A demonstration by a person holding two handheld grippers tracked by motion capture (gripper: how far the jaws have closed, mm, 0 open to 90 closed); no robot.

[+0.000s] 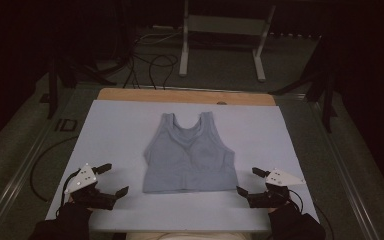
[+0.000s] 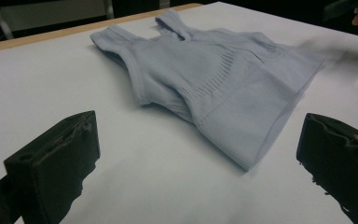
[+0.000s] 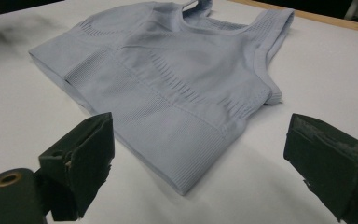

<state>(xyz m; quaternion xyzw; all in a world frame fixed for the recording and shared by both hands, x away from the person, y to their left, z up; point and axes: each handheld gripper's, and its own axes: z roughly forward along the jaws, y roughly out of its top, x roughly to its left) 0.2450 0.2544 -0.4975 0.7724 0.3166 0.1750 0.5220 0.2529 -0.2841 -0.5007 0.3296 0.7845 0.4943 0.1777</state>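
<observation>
A light blue sleeveless crop top (image 1: 190, 155) lies flat on the white table cover (image 1: 120, 130), straps toward the far edge and hem toward me. My left gripper (image 1: 112, 179) rests open on the cover, a short way left of the hem's left corner. My right gripper (image 1: 250, 181) is open too, just right of the hem's right corner. In the left gripper view the top (image 2: 214, 79) lies ahead of the spread jaws, its near hem corner between them. In the right gripper view the top (image 3: 168, 79) lies ahead, with its hem corner between the wide-apart jaws.
A wooden strip (image 1: 185, 96) borders the far edge of the table. Beyond it a white metal stand (image 1: 220, 35) and loose cables (image 1: 150, 62) sit on the dark floor. Bare cover lies on both sides of the garment.
</observation>
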